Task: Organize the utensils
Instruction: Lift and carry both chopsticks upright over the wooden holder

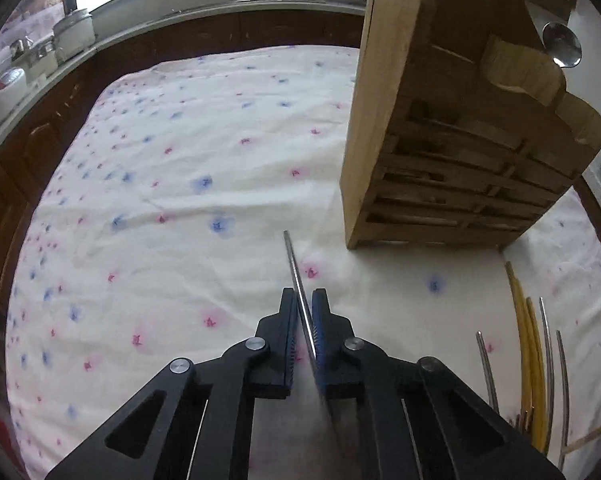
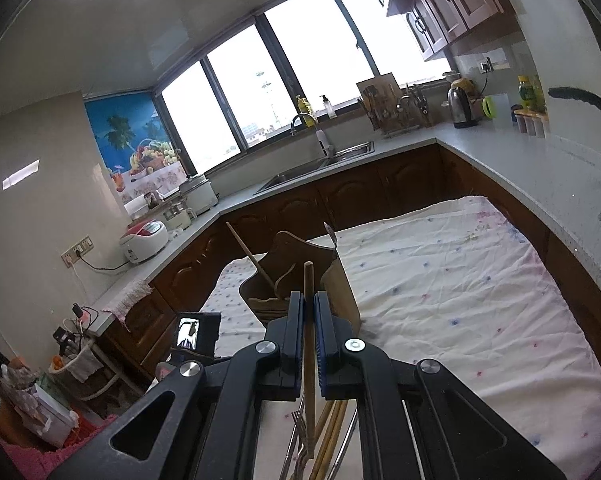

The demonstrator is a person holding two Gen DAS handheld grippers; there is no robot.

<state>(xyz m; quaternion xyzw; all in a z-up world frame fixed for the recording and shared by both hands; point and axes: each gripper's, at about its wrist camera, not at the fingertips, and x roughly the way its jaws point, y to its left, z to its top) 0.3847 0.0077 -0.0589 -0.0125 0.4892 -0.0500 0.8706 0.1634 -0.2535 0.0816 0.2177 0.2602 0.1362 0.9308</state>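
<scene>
Utensils: the left gripper (image 1: pixel 305 296) pinches a thin metal handle (image 1: pixel 294 268), the right gripper (image 2: pixel 309 300) a wooden stick (image 2: pixel 308 280); either could slip short of the wooden holder (image 1: pixel 440 120) ahead.

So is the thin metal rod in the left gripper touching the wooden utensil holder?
Apart. The left wrist view shows the thin metal rod ending short of the wooden utensil holder, with white flowered cloth between them.
</scene>
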